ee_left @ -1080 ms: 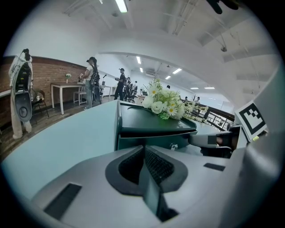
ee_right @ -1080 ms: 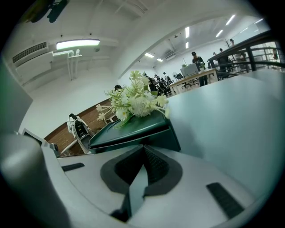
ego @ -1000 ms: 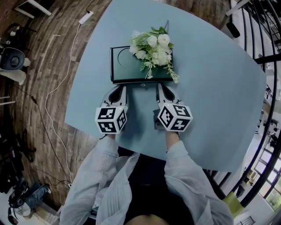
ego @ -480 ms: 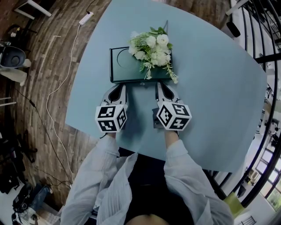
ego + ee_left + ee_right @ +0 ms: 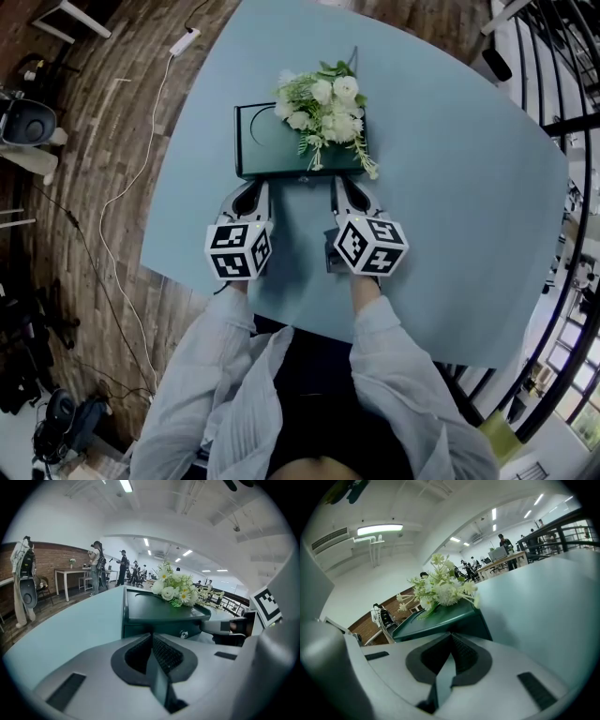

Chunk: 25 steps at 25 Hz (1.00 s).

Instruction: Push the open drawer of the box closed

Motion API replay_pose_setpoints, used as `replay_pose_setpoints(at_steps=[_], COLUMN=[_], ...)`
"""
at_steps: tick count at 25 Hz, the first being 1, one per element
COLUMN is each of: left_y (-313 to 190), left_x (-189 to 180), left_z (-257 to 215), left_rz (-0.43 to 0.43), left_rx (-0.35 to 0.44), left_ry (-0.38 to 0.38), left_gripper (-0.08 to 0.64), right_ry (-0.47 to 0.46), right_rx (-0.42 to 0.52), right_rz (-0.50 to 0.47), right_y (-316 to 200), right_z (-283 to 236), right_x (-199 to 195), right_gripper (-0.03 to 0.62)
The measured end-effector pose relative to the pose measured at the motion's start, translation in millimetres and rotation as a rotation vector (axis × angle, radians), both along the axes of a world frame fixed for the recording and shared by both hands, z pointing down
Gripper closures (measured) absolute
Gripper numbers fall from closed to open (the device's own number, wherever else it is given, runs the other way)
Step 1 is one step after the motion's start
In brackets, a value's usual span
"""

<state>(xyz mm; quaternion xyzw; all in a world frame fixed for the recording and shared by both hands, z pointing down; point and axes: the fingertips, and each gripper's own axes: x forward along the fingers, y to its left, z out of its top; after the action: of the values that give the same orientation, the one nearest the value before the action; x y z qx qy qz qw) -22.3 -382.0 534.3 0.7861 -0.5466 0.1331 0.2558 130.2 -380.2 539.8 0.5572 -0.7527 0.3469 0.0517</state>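
step: pushing drawer point(image 5: 164, 629) home, looks nearly flush | left tongs point(image 5: 251, 190) jaws together, empty | right tongs point(image 5: 344, 187) same | box point(image 5: 267, 141) right at both tips | next: short straight push, then back off

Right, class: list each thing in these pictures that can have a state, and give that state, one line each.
drawer: pushed in, its front about flush with the box.
box: upright on the table, flowers on top.
flowers: lying on the box, toward its right.
left gripper: shut, empty, tips at the drawer front.
right gripper: shut, empty, tips at the drawer front.
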Motion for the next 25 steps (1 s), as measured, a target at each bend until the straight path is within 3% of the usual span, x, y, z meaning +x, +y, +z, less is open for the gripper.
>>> replay_pose_setpoints(at_steps=[11, 25], left_y=[15, 99], left_x=[3, 3], left_z=[7, -29], left_rz=[0.021, 0.176], left_rx=[-0.007, 0.077], left_ry=[-0.030, 0.054], left_gripper=[0.534, 0.534], right_ry=[0.069, 0.175], right_rx=[0.004, 0.060], right_rz=[0.022, 0.044], right_y=[10, 121], right_z=[2, -29], right_x=[1, 6], right_gripper=[0.586, 0.586])
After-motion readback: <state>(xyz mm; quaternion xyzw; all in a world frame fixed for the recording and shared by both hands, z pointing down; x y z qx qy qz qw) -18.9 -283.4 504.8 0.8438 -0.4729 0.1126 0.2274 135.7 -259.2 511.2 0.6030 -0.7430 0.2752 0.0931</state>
